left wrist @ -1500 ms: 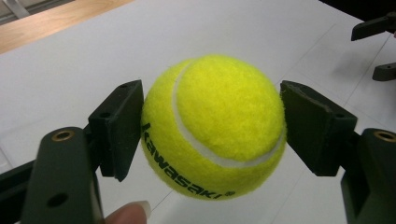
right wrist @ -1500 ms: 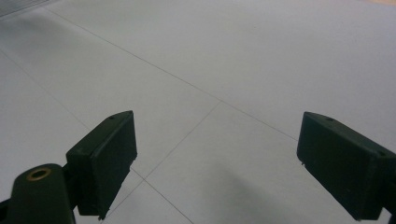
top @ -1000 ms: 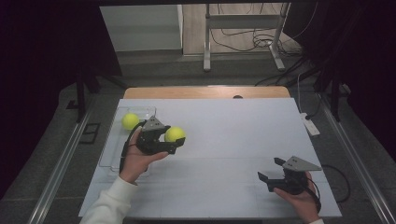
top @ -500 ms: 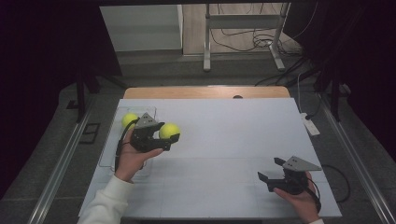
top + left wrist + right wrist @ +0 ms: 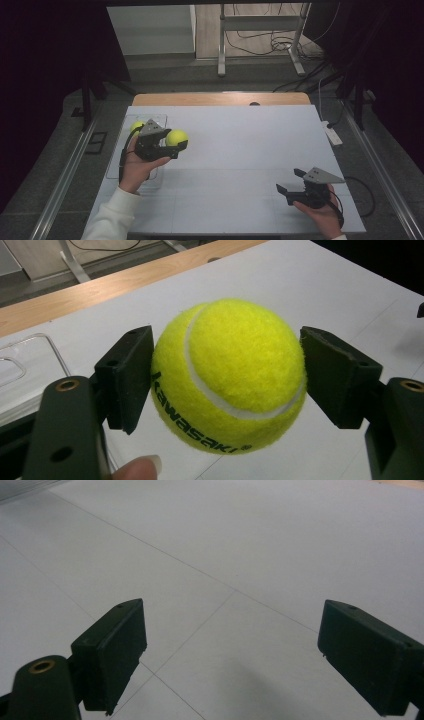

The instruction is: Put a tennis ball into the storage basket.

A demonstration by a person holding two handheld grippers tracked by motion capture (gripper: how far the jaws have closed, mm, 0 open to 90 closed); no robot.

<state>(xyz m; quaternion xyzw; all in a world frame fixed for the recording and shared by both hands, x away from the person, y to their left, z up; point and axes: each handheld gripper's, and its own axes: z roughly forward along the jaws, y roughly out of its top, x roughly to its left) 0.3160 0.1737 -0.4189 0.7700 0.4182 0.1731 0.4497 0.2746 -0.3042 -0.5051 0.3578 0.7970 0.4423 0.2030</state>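
Yellow felt tennis ball [image 5: 230, 375] clamped in my left tongs [image 5: 170, 145], pads tight on both sides, held above the surface [image 5: 240, 150] near its left edge. Round, so no long axis; white seam arcs across the face, black "Kawasaki" print runs along the lower left. Second ball [image 5: 136, 127] sits in a clear tray [image 5: 114, 165] at the left edge, mostly hidden behind my tongs. My right tongs [image 5: 292, 185] wide open, holding nothing, near the front right corner.
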